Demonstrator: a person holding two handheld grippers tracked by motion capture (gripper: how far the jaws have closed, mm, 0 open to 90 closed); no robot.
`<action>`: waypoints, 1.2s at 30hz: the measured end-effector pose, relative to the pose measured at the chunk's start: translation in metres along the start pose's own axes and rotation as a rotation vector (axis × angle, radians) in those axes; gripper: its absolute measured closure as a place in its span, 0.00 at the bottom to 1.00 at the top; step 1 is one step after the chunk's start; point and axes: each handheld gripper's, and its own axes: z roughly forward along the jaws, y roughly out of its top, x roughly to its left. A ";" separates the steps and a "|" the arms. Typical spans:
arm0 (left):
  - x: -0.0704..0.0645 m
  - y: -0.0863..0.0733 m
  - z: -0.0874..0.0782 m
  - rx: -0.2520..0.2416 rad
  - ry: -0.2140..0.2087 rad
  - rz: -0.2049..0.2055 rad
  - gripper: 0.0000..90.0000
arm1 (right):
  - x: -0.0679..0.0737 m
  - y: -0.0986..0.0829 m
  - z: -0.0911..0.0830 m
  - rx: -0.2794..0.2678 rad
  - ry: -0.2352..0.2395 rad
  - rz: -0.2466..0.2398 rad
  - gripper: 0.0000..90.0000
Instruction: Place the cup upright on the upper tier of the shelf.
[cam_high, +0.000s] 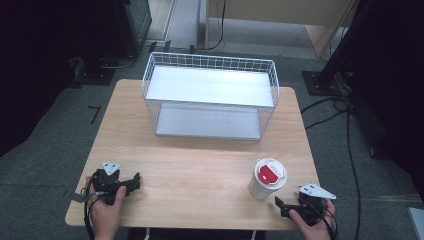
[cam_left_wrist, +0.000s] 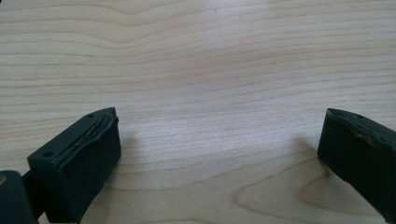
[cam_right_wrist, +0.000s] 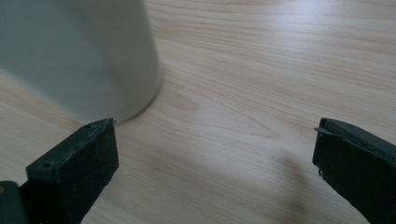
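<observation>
Right gripper sits spread wide, empty, just beside the cup; left gripper too, well apart from the cup. A sideways nudge probably tips that cup.

No lettering can be read, not even on the cup's red label.

a white paper cup stands upright near the front right of the wooden bench, well in front of the wire basket. its white lid is pressed on and carries a red patch on top. the cup's wall is plain and narrows slightly toward the base. in the right gripper view its pale side rises at upper left, its base resting on the wood.
</observation>
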 end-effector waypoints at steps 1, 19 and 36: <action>0.000 0.000 0.000 0.000 -0.001 0.000 0.00 | 0.002 0.001 -0.001 0.002 0.011 0.001 0.00; 0.000 0.000 0.000 0.000 0.000 0.000 0.00 | 0.036 0.020 -0.002 -0.082 0.182 -0.011 0.02; 0.000 0.000 0.000 0.000 -0.001 0.000 0.00 | 0.052 0.032 0.001 -0.234 0.144 0.006 0.07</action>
